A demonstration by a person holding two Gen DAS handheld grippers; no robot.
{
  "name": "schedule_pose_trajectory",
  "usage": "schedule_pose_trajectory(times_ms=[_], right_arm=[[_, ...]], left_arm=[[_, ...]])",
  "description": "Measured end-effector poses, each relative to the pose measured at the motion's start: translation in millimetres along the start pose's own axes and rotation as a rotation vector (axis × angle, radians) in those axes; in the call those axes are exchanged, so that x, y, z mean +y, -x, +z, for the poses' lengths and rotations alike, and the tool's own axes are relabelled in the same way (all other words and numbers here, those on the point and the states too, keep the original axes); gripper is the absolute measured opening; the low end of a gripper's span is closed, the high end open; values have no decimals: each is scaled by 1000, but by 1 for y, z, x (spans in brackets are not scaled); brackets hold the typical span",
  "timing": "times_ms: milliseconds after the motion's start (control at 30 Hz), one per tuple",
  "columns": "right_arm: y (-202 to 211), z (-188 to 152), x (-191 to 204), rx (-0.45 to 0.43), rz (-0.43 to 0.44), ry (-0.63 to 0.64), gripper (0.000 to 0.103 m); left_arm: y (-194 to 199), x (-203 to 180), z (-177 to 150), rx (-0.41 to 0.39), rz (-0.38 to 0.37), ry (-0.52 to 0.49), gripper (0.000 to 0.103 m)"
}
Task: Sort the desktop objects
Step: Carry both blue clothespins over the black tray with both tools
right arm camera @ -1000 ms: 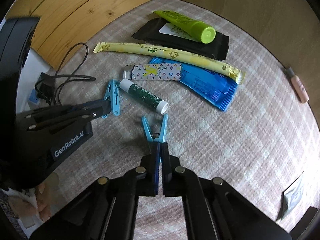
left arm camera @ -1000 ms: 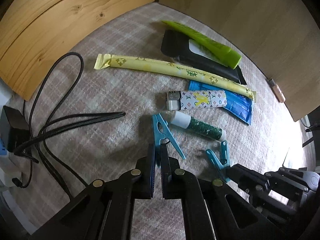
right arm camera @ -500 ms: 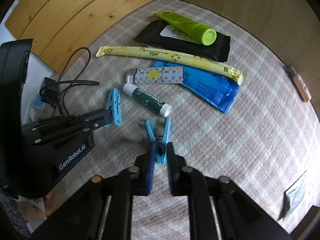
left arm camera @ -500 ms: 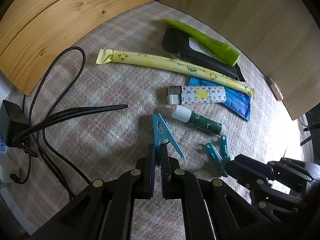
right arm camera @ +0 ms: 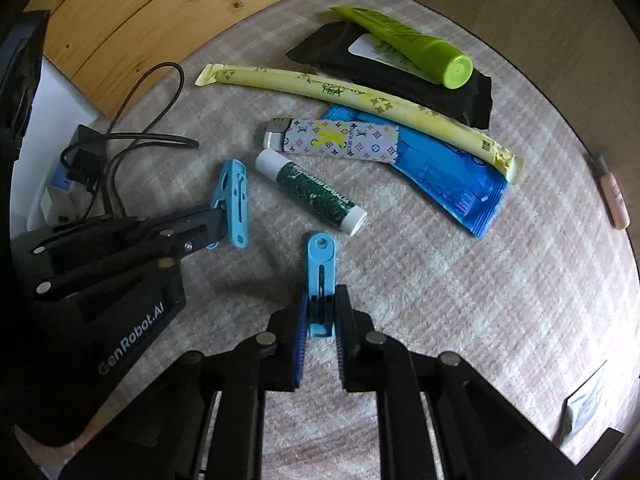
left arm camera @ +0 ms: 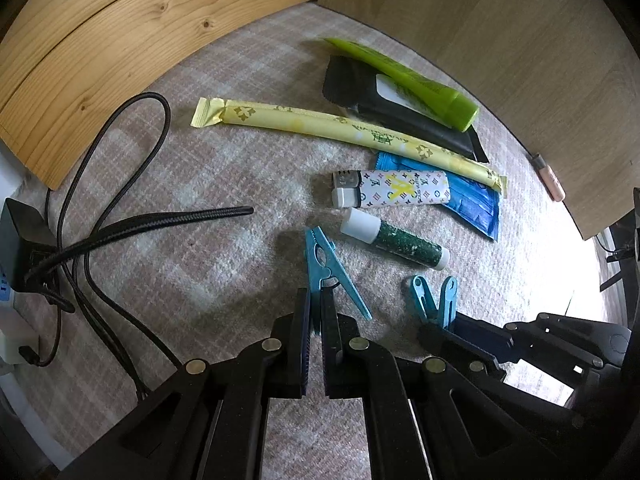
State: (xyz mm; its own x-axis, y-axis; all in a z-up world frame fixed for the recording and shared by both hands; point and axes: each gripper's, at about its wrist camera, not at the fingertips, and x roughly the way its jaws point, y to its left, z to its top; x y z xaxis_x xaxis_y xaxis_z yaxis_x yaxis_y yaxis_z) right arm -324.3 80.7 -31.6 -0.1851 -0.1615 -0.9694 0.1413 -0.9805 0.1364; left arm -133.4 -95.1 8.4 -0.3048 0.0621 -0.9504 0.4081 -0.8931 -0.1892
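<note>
each gripper has a blue clothes peg pinched in its fingers, just above the plaid-covered bench. the left gripper has its fingers pressed together on the handle end of the left peg, whose toothed tip points toward the glue stick; the right gripper nips the right peg across its spring middle, round end outward. both pegs sit near the glue stick, well short of the lighter, blue sachet, yellow tea stick, black pouch and green tube. these pegs look light, stiff and smooth plastic, so they can twist in a pinch; holding flat on the broad sides by the spring seems safest, since squeezing the handles would spring the tip apart.
</note>
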Motion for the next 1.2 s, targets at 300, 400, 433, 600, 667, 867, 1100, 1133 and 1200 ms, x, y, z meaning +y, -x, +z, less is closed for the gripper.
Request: schedule_pose_trajectory(times_ms=[300,400,433,600,667,867,1100,1133,1200], right_arm=[[12,-18,-27,-19,24,-59,12],[26,-46,-33,-28,24,-98,12],[31,-59,-40,-31,21,-116,12],[57,-73,-60,-67,36,-201,12],[88,-85,-69,-91,23,-234,12],[148,-152,-125,-151,-21,-354,12],[200,-244,-194,-209,-87,-521,12],[206,-259,-205,-214,-99,-551,12],[219,-288,-225,-226,-126,-609,12]], left_arm=[[11,-19,-7,-10,-18,-34,4],[21,-35,-11,-18,-35,-63,4],[24,-42,-13,-21,-40,-79,4],[38,-83,-25,-24,-71,-169,4],[43,-105,-31,-23,-88,-222,4],[56,-178,-62,-14,-151,-369,4],[70,-275,-114,26,-253,-558,4],[72,-285,-121,29,-264,-581,4],[79,-310,-140,40,-290,-636,4]])
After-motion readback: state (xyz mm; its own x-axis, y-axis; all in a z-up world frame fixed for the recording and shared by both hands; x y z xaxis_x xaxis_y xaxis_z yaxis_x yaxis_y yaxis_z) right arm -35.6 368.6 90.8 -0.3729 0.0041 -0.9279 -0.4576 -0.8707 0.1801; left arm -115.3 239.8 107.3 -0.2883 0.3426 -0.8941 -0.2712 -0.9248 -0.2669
